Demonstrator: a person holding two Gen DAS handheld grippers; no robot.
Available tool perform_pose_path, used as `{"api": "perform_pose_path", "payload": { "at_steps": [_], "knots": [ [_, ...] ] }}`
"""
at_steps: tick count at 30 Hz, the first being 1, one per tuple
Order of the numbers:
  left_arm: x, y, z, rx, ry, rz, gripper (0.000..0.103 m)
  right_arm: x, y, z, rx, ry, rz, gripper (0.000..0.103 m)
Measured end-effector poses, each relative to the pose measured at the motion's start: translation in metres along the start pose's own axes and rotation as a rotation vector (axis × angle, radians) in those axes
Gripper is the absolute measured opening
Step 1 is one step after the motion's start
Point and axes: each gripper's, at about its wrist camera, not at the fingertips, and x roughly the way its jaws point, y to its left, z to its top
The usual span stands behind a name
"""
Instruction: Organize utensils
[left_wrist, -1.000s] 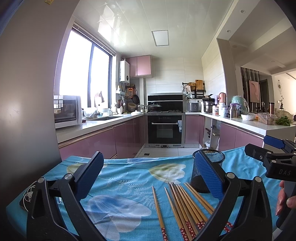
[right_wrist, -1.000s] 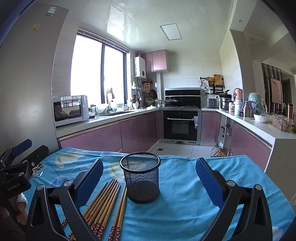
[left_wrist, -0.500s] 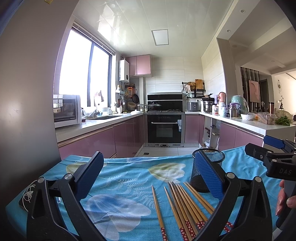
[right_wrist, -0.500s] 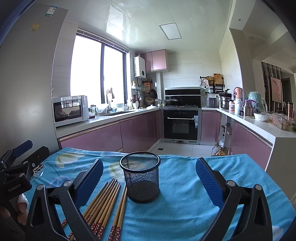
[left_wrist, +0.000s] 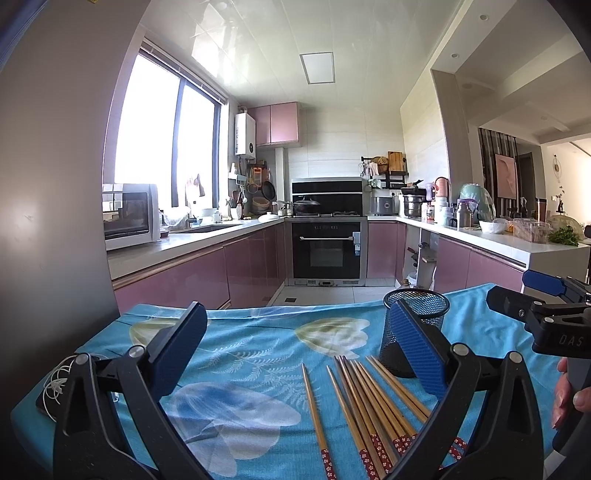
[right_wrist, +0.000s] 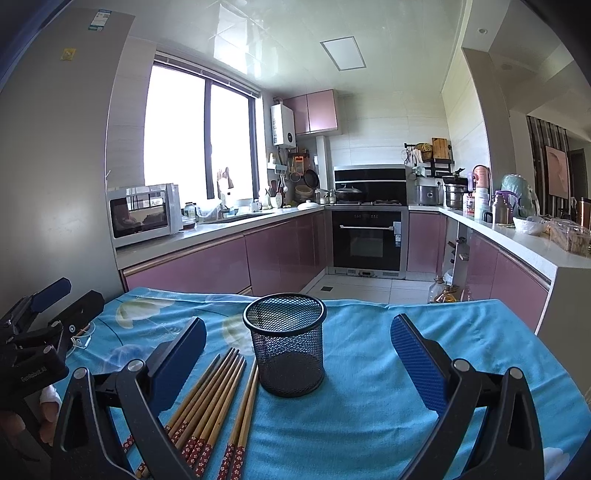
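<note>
Chopsticks (right_wrist: 218, 398) lie flat in a loose fan on the blue floral tablecloth (right_wrist: 369, 424), just left of the black mesh holder (right_wrist: 285, 343) as I see it from the right wrist camera, their red patterned ends toward me. One of them (left_wrist: 314, 410) sits a little apart from the bundle on the left wrist view. The holder stands upright and looks empty, though the mesh makes me less than sure of its bottom.

My right gripper (right_wrist: 297, 363) hangs with its blue pads spread wide, the holder framed between them, nothing touching either pad. My left gripper (left_wrist: 295, 354) is spread just as wide and grips nothing; its right pad (left_wrist: 417, 350) overlaps the holder (left_wrist: 421, 317) in the picture, but I cannot tell whether they touch.

At the right edge of the left wrist view I see the other gripper's body and a hand (left_wrist: 569, 395) on its handle. A tangle of white cord (left_wrist: 59, 380) lies at the cloth's left edge. Behind the table runs a kitchen with pink cabinets (right_wrist: 192, 269), an oven (right_wrist: 369, 240) and a microwave (right_wrist: 142, 214).
</note>
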Motion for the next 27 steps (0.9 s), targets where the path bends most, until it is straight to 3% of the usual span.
{"api": "perform_pose_path", "payload": {
  "at_steps": [3,7,11,17,27],
  "knots": [
    [0.005,0.002,-0.001,0.006,0.034,-0.007,0.097,0.010,0.003,-0.004,-0.018,0.068,0.033,0.097],
    [0.019,0.007,-0.006,0.021,0.134,-0.030,0.097,0.034,0.009,-0.017,-0.041,0.226,0.070,0.097],
    [0.042,0.009,-0.017,0.042,0.284,-0.074,0.086,0.058,0.015,-0.034,-0.049,0.377,0.096,0.078],
    [0.077,0.009,-0.043,0.051,0.477,-0.138,0.072,0.081,0.021,-0.051,-0.059,0.505,0.130,0.057],
    [0.119,0.007,-0.076,0.040,0.651,-0.191,0.056,0.108,0.028,-0.057,-0.074,0.618,0.159,0.034]
  ]
}}
